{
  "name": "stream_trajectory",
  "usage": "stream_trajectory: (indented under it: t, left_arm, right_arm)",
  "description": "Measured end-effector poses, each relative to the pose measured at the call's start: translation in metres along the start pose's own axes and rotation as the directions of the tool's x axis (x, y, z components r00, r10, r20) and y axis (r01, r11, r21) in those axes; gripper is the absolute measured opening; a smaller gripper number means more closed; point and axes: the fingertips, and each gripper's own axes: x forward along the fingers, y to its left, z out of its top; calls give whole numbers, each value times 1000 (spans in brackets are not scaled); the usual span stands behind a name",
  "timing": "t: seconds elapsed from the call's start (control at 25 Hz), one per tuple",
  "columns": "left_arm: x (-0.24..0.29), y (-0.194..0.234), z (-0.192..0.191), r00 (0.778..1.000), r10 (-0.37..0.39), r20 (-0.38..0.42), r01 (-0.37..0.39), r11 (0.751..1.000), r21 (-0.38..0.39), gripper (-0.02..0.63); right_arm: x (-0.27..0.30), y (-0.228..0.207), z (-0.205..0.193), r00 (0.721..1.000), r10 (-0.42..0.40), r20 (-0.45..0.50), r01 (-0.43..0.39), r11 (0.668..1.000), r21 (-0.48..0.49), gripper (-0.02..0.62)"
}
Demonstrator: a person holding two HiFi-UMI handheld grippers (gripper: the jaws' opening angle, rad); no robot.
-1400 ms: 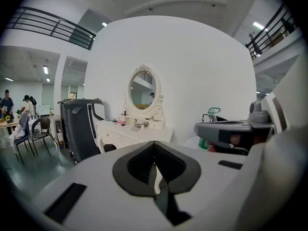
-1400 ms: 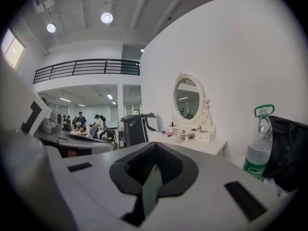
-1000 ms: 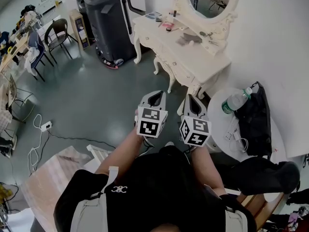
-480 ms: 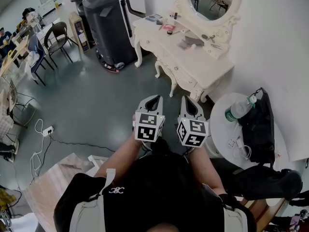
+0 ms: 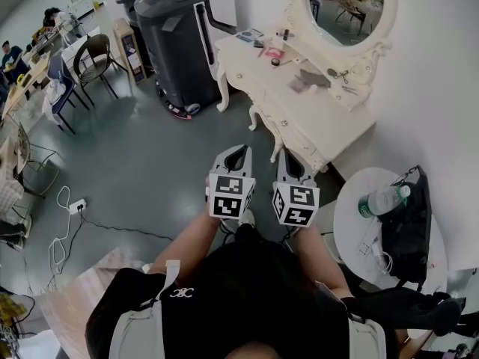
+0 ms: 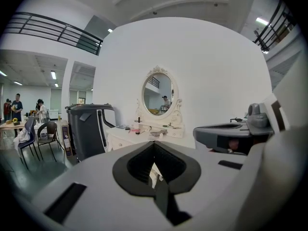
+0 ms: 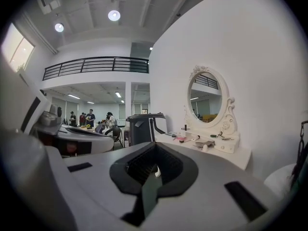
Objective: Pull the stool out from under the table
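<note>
Head view: A person stands on the grey floor facing a white dressing table (image 5: 318, 114) with an oval mirror (image 5: 348, 6), the left gripper (image 5: 238, 149) and right gripper (image 5: 288, 154) held side by side, well short of the table's carved legs. No stool can be made out; it is presumably tucked under the tabletop, out of sight. A round side table (image 5: 350, 212) carrying a water bottle (image 5: 385, 199) and a black bag (image 5: 410, 215) sits just beside the person's right arm, and a cable (image 5: 112, 226) trails across the floor on the left.

Left gripper view: The tongs are clenched on nothing, aimed at the dressing table and a tall black bin (image 6: 86, 129).

Right gripper view: These tongs are likewise clamped together and empty.

Likely trouble: closed jaws cannot catch the stool until they part. A blind reach could hook a table leg. A backward pull could swing an elbow into the side table and topple the bottle.
</note>
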Motion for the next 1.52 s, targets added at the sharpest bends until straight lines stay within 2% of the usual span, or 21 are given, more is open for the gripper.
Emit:
stream_trajectory:
  t: [0.28, 0.48, 0.68, 1.0, 1.52]
  left_arm:
    - [45, 37, 18, 1000, 21, -13, -22, 999, -33, 3]
    - [74, 61, 31, 999, 53, -11, -53, 998, -22, 3]
    - [101, 86, 38, 997, 78, -18, -79, 995, -53, 3]
    - [137, 108, 51, 994, 113, -9, -113, 993, -40, 3]
    - [165, 127, 25, 987, 129, -100, -135, 989, -53, 3]
  right_arm:
    - [63, -5, 13, 999, 36, -6, -36, 999, 6, 5]
    - [105, -4, 26, 997, 77, 1, -77, 997, 9, 5]
    - [146, -5, 32, 993, 116, 5, -116, 993, 4, 5]
    - [191, -10, 40, 988, 154, 14, -154, 988, -1, 5]
    - [226, -13, 14, 982, 181, -59, -179, 983, 35, 5]
